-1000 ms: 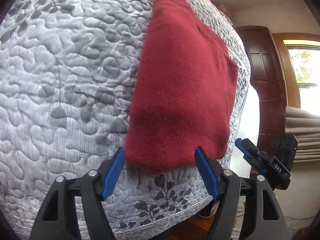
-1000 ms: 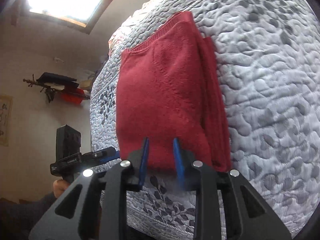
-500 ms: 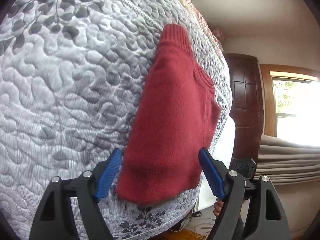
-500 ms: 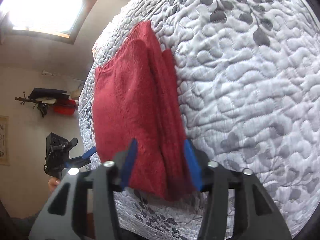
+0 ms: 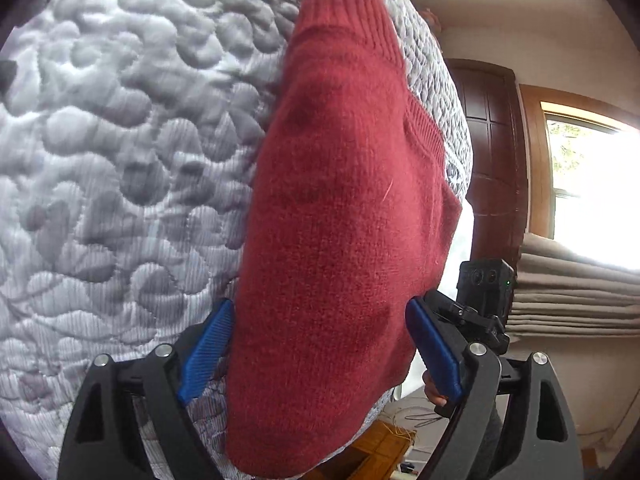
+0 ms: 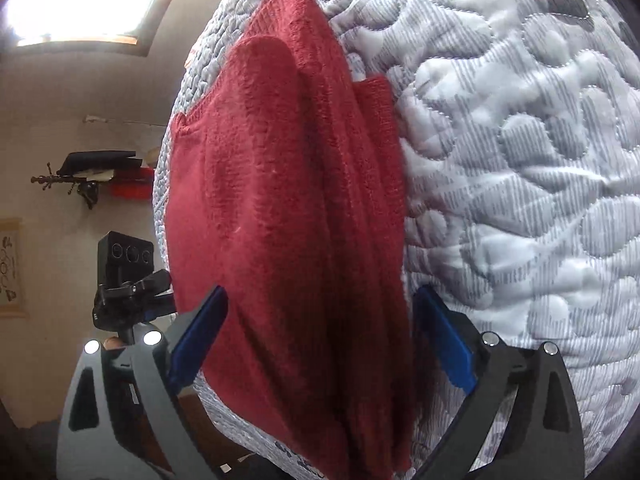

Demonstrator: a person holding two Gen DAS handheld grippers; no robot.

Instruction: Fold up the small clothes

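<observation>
1. Left gripper (image 5: pixel 320 354): blue ribbed fingers (image 5: pixel 206 354) are standing wide apart, straddling the near end of the red knitted sweater (image 5: pixel 344 220). Pads are sitting beside the knit edges; cannot tell if they are touching it.
2. Right gripper (image 6: pixel 320 348): blue fingers (image 6: pixel 446 346) are also spread wide, bracketing the near end of the same sweater (image 6: pixel 288 220). No pinch is showing.
3. Sweater is lying folded lengthwise on the white-and-grey quilted leaf-print bedspread (image 5: pixel 120 160), near the bed's edge, ribbed hem at the far end. In the right wrist view, layered folds are bunching along its right side.
4. Each gripper is showing up in the other's view, just beside the sweater: right one (image 5: pixel 480 304), left one (image 6: pixel 128 280).
5. Far: dark wooden door (image 5: pixel 492 152), bright window (image 5: pixel 592 184), wall rack (image 6: pixel 92 176).
</observation>
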